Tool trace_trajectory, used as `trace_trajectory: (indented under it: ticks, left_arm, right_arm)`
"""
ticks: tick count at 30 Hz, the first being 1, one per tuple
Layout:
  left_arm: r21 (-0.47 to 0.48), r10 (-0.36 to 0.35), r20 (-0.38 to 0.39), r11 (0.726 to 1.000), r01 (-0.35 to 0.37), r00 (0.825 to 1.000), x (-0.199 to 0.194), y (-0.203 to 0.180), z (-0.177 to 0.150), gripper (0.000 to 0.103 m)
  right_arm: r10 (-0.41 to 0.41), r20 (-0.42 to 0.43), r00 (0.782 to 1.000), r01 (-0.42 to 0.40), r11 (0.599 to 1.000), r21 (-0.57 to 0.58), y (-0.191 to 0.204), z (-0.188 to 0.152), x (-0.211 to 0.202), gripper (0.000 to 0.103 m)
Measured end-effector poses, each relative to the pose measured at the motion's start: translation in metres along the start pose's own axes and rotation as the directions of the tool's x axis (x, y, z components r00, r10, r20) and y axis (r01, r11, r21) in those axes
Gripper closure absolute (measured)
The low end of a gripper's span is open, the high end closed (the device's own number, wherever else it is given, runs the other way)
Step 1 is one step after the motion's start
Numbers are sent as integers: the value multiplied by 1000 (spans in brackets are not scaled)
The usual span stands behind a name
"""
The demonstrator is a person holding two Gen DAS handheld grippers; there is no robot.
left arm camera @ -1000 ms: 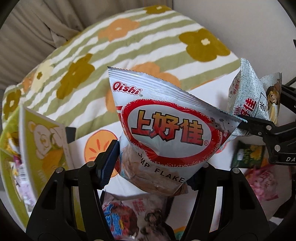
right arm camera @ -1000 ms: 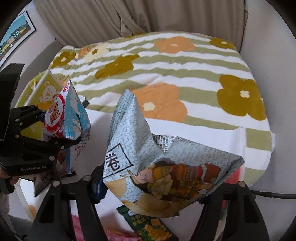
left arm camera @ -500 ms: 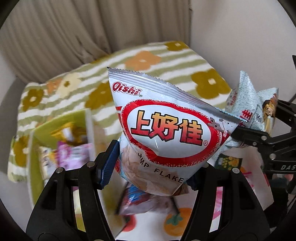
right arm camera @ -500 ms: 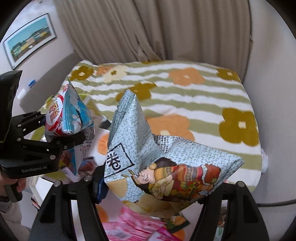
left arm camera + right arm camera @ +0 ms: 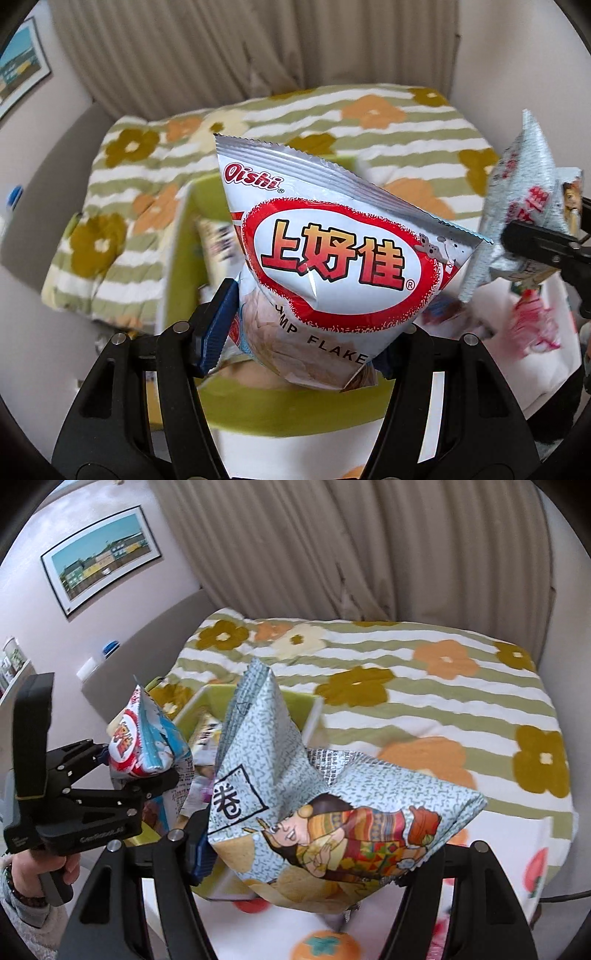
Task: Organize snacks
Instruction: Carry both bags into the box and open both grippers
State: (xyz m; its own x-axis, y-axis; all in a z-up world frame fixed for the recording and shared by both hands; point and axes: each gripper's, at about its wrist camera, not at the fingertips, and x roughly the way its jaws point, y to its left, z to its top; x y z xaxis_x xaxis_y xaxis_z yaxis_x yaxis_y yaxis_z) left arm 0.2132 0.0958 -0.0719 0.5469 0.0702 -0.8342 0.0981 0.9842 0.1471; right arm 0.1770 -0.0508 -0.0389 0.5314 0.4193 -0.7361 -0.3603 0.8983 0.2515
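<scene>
My left gripper (image 5: 306, 332) is shut on a silver and red Oishi shrimp flakes bag (image 5: 332, 266) and holds it in the air above a green box (image 5: 295, 406) with snack packs inside. My right gripper (image 5: 314, 849) is shut on a pale blue patterned snack bag with a cartoon figure (image 5: 325, 812), also lifted, just right of the box (image 5: 258, 701). In the right wrist view the left gripper (image 5: 147, 771) with the Oishi bag (image 5: 144, 746) hangs at the left. In the left wrist view the blue bag (image 5: 524, 206) shows at the right edge.
A striped quilt with flowers (image 5: 424, 686) covers the bed behind. A white cloth with orange fruit prints (image 5: 325, 945) lies under the box. Pink snack packs (image 5: 532, 321) lie on the cloth at the right. Curtains and a framed picture (image 5: 99, 557) are behind.
Both grippers have risen and swung left with their bags. The green box has come under the left gripper and close in front of the right one.
</scene>
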Motion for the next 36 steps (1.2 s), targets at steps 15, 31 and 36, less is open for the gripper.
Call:
trace_trajectory:
  ticks: [15, 31, 36]
  left_arm:
    - [-65, -212, -157, 977, 204, 965, 42, 80, -41, 3]
    - [-66, -150, -75, 987, 146, 986, 34, 122, -38, 3]
    - [-73, -164, -71, 985, 159, 984, 39, 123, -36, 3]
  right_arm:
    - [-42, -38, 998, 44, 998, 52, 63, -5, 51, 37]
    - [-76, -55, 996, 80, 993, 87, 93, 12, 82, 36]
    - [-102, -47, 994, 107, 988, 113, 101, 19, 98, 35]
